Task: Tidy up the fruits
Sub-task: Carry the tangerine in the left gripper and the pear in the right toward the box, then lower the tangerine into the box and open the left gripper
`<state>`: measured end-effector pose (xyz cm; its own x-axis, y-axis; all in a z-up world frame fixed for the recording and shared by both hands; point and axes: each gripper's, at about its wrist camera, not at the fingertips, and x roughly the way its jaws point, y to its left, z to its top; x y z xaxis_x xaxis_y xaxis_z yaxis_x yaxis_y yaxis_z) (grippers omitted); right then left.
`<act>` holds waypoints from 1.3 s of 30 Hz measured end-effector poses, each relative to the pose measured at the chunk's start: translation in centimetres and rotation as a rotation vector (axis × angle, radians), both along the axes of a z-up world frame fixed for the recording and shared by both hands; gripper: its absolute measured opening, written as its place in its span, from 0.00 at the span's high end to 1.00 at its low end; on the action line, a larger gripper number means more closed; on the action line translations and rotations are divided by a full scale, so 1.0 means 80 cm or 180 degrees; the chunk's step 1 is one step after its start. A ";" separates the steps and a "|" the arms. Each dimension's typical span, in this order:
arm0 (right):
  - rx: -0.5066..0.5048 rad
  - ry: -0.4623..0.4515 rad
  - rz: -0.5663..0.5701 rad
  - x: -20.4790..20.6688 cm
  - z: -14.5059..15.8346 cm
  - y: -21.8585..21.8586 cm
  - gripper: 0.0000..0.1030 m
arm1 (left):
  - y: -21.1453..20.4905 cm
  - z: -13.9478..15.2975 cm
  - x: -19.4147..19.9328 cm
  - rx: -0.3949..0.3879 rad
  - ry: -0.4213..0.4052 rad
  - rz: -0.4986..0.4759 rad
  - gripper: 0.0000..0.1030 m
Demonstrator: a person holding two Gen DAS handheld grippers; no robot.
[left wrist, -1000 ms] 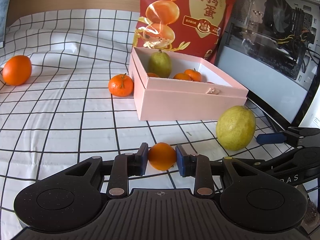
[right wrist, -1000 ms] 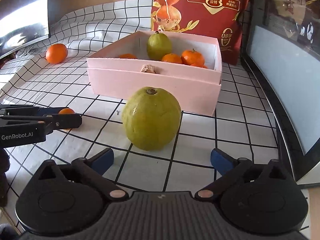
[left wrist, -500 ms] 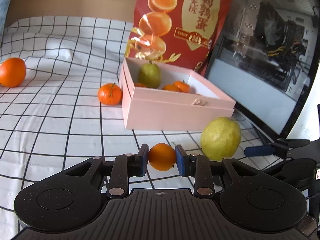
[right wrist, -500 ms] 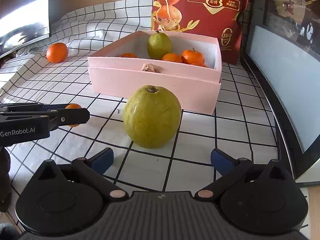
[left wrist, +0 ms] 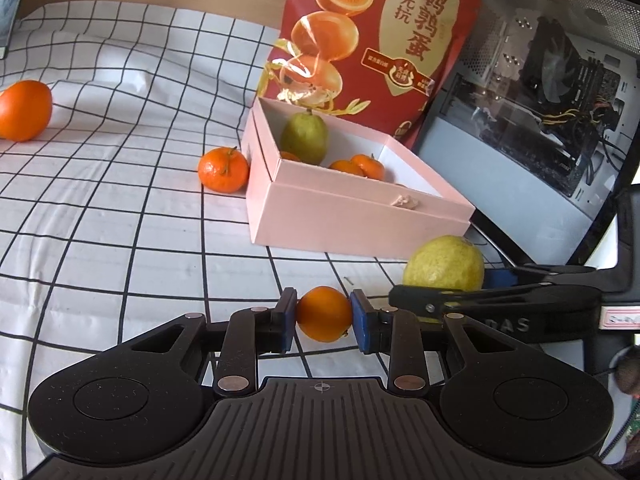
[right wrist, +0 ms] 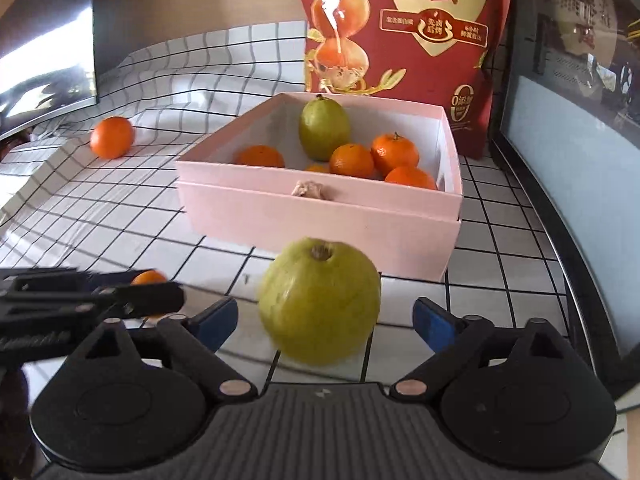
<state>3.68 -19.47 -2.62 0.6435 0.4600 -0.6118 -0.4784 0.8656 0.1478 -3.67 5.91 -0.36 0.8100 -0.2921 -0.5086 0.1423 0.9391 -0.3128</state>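
We see a surface (left wrist: 120, 216) covered by a white cloth with a black grid, a red snack bag (left wrist: 372, 44) standing at the far side and a computer case (left wrist: 532, 120) on the right. Nearest to us, the left gripper (left wrist: 324, 316) has its jaws closed on a small orange (left wrist: 324, 314), the blue pads pressing it from both sides. Just right of it, the right gripper (right wrist: 324, 316) has the green guava (right wrist: 320, 300) between its jaws, which have just been closing in; the pads stand apart from the fruit on either side, so nothing is gripped there. The guava rests on the cloth just in front of the pink box (right wrist: 320, 220). Farther on, the box sits open, holding a green pear (right wrist: 324, 128) against its far wall and several mandarins (right wrist: 394, 154) toward its right side. A loose mandarin (left wrist: 223, 170) lies on the cloth against the box's left wall. Well apart, far to the left, another orange (left wrist: 24, 110) sits alone on the cloth.
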 end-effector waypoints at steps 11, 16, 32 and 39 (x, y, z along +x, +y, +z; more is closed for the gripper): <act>0.0149 0.0101 -0.0067 0.006 -0.007 -0.006 0.30 | 0.000 0.000 0.001 -0.0043 0.0041 0.0050 0.68; 0.0069 0.0044 0.0005 -0.003 -0.002 -0.001 0.41 | -0.006 0.002 0.000 0.0046 0.0028 0.0060 0.68; 0.0289 -0.0595 -0.0162 0.002 0.157 -0.016 0.41 | -0.020 0.177 0.068 0.0267 -0.0441 0.0008 0.67; 0.0352 -0.0913 -0.0378 0.038 0.259 -0.014 0.41 | -0.017 0.202 0.134 0.0224 -0.0219 0.0039 0.67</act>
<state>6.73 -20.61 18.07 0.8355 0.4248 -0.3484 -0.4106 0.9042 0.1177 7.02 4.57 15.81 0.8469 -0.2475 -0.4706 0.1495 0.9602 -0.2360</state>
